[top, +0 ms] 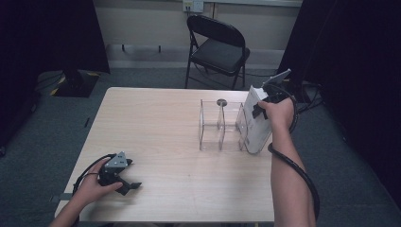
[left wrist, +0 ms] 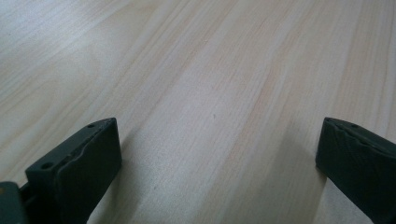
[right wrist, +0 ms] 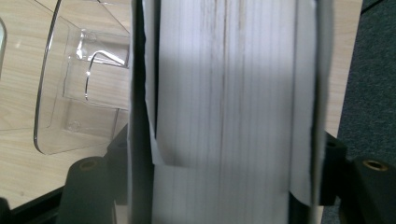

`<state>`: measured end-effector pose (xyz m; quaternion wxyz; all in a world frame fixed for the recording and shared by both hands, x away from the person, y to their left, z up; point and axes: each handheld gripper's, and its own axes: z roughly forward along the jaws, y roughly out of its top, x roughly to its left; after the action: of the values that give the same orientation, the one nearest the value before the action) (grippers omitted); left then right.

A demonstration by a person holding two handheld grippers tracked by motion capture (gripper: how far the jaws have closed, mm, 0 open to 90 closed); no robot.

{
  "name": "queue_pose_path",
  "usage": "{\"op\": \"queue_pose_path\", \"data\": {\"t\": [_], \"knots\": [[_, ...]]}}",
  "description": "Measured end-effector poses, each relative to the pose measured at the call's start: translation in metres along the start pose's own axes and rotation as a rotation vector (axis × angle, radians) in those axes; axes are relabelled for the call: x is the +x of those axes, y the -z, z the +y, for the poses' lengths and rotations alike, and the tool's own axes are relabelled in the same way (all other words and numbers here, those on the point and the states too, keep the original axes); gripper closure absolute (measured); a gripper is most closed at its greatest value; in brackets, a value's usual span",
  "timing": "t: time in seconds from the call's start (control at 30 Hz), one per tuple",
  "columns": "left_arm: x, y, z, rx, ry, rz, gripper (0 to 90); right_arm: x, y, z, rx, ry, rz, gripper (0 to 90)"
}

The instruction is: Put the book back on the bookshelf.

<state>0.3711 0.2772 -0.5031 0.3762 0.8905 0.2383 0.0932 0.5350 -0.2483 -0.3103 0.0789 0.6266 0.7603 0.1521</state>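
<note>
Jaws of the right gripper (top: 260, 109) stand on either side of a thick white book (top: 256, 124), seen end-on in the right gripper view (right wrist: 224, 93) with its page edges running up the middle. 1 jaw sits at each cover, but whether the pads press on the covers I cannot tell (the book hides both contact lines). It stands upright and slightly tilted at the right end of a clear rack (top: 220, 127), just beside the rack's last divider, near the right edge of the table (top: 156, 118). Part of the clear plastic shows to the left of the book in the right gripper view (right wrist: 70, 93). The right hand (top: 279, 113) grasps the gripper from the far side of the book, and its cable (top: 302, 175) loops down along the forearm.

Jaws of the left gripper (top: 126, 185) stand wide apart with nothing between them; bare wood (left wrist: 210, 93) lies beneath. That gripper rests low at the near left corner of the table, well apart from the rack, held by the left hand (top: 92, 189).

A black folding chair (top: 218, 47) stands beyond the far edge.
</note>
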Motion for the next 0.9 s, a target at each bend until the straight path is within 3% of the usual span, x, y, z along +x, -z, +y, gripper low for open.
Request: {"op": "queue_pose_path", "data": {"t": [0.43, 0.9], "knots": [[0.000, 0.000, 0.000, 0.004, -0.001, 0.001, 0.0, 0.000, 0.003, -0.009, -0.035, 0.026, -0.022, 19.2], [0.000, 0.000, 0.000, 0.007, -0.001, 0.001, 0.0, -0.004, 0.012, -0.020, -0.077, 0.049, -0.017, 16.3]]}}
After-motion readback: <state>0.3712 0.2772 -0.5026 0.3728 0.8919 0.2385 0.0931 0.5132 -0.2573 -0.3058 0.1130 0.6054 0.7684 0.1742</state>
